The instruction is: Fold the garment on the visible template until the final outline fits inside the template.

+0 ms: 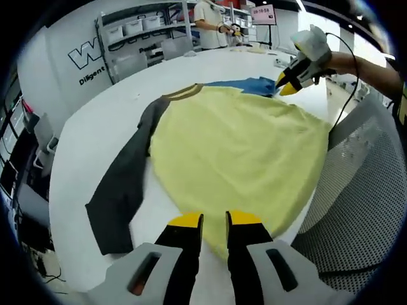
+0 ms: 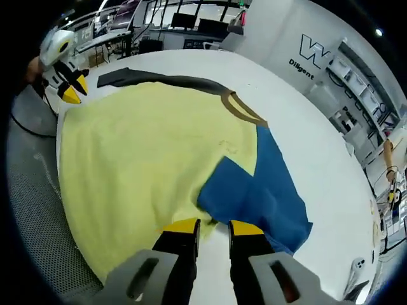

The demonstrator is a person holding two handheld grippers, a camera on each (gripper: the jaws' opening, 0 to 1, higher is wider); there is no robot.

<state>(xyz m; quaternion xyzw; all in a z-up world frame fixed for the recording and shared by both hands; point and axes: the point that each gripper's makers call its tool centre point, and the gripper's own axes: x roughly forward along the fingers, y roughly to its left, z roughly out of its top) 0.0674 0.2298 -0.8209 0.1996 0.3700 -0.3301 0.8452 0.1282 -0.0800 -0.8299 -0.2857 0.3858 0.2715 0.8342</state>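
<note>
Where wall lettering (image 2: pixel 301 68) reads "Diligent", yellow garment (image 1: pixel 235 152)

Count: 1 garment (image 1: pixel 235 152), yellow body, 1 dark sleeve (image 1: pixel 124 190), 1 blue sleeve (image 2: pixel 261 190). 2 grippers: left gripper (image 1: pixel 214 220), right gripper (image 2: pixel 213 223). 1 surface (image 1: pixel 95 133).

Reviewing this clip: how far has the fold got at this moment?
Early stage. Done: the yellow shirt lies spread on the white table, its blue sleeve already folded in over the body. In hand: the left gripper and right gripper sit at opposite shirt edges, fingers apart. Left: the dark grey sleeve lies outstretched, and the body is unfolded.
</note>
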